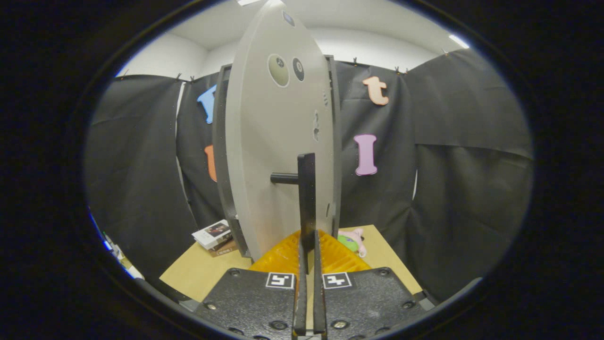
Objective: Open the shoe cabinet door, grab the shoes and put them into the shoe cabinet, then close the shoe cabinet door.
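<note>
The shoe cabinet's grey door (271, 156) rises just ahead of me, seen at a steep angle and swung out from the dark cabinet frame (220, 156) behind it. A black vertical handle bar (306, 189) stands off the door on a short black peg. My gripper (307, 246) is shut on the lower end of that bar, which sits pinched between the yellow ribbed fingers (283, 257). The cabinet's inside is hidden by the door.
The cabinet stands on a light wooden table (198, 274). A small stack of books (214, 234) lies left of the cabinet's foot. A pink and green soft toy (351, 240) lies to its right, beyond the fingers.
</note>
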